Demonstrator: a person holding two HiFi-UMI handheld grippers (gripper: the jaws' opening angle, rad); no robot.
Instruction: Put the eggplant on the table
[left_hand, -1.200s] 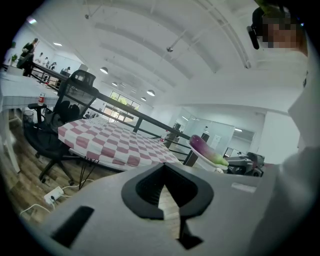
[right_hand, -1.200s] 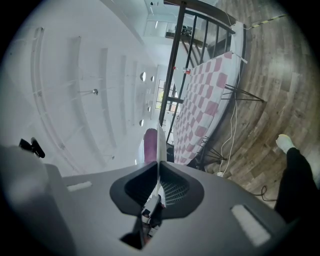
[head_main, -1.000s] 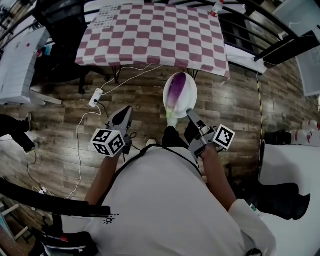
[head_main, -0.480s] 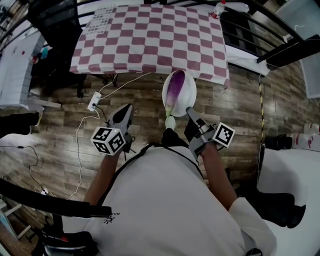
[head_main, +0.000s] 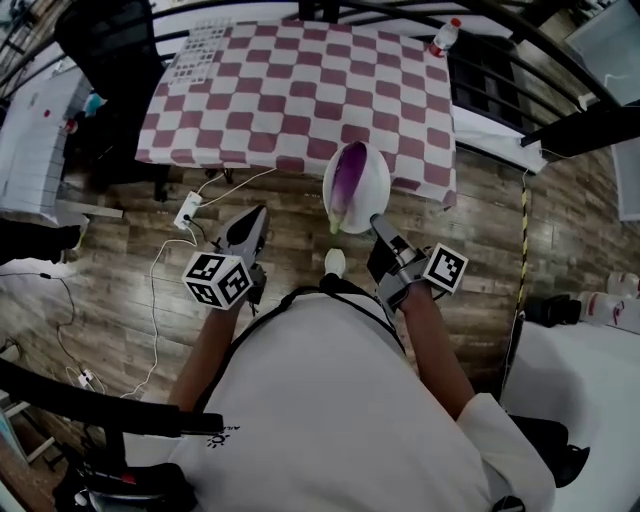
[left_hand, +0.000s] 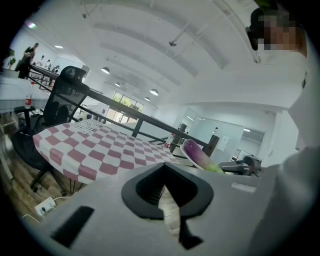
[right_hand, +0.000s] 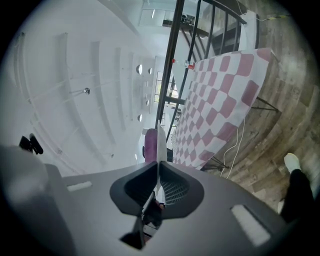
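The eggplant is not yet on the desk. It lies on a white plate held in the air at centre frame, and the right tool is clamped on the plate's rim. The left tool, at lower left of the plate, has its jaws together on nothing. What is left, I judge, is reaching over the checked cloth and setting the load down. Compared with a second ago, the desk fills more of the upper frame, and the plate now overlaps its near edge instead of hanging over bare floor.
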